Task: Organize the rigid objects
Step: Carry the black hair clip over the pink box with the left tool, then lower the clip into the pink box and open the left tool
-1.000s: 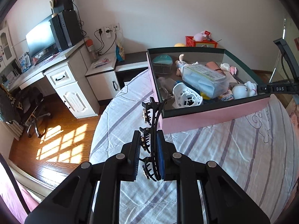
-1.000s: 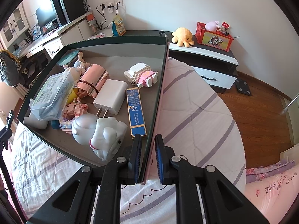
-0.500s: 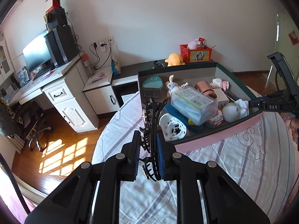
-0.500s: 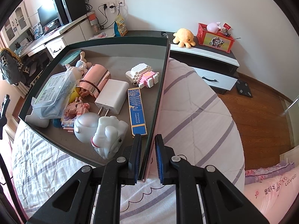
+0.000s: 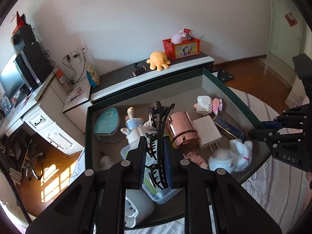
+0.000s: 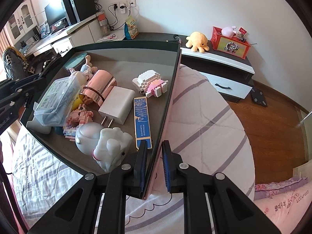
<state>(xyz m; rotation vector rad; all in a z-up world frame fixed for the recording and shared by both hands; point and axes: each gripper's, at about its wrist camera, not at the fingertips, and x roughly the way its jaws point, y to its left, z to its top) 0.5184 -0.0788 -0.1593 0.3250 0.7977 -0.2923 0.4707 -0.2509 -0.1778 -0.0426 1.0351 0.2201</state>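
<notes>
while the left gripper point(image 5: 155, 161) hangs above the open box point(image 5: 230, 91) with a black hair claw clip point(image 5: 159, 136) pinched between its pads, the step in hand reads as the drop-off: one more rigid item going into the box with the others. working left to right in the left wrist view: a teal oval case point(image 5: 106, 121) lies at the box's left side, a small doll figure point(image 5: 134, 126) next to it, then a clear plastic case point(image 5: 156, 193) partly hidden under the gripper, a rose-gold cylinder point(image 5: 183, 131), a white charger plug point(image 5: 207, 132), a block-built toy point(image 5: 207, 105) near the far wall, a blue flat packet point(image 5: 229, 127) and a white rabbit figure point(image 5: 232, 156) toward the right wall. the clip is upright, teeth facing left, above the doll and the clear case; whether it touches anything below cannot be told. next move, as a judgement: lower toward a bare patch of the box floor or onto the clear case, then spread the pads so the clip falls free without snagging its teeth. left gripper: nearly closed, clamped on the clip. right gripper point(image 6: 154, 163): narrow gap, its pads straddle the box's right wall near the front corner; the inner pad looks pressed to the wall, a sliver shows by the outer pad, so it reads as gripping the box to steady it on the striped bedspread point(image 6: 204, 117).
</notes>
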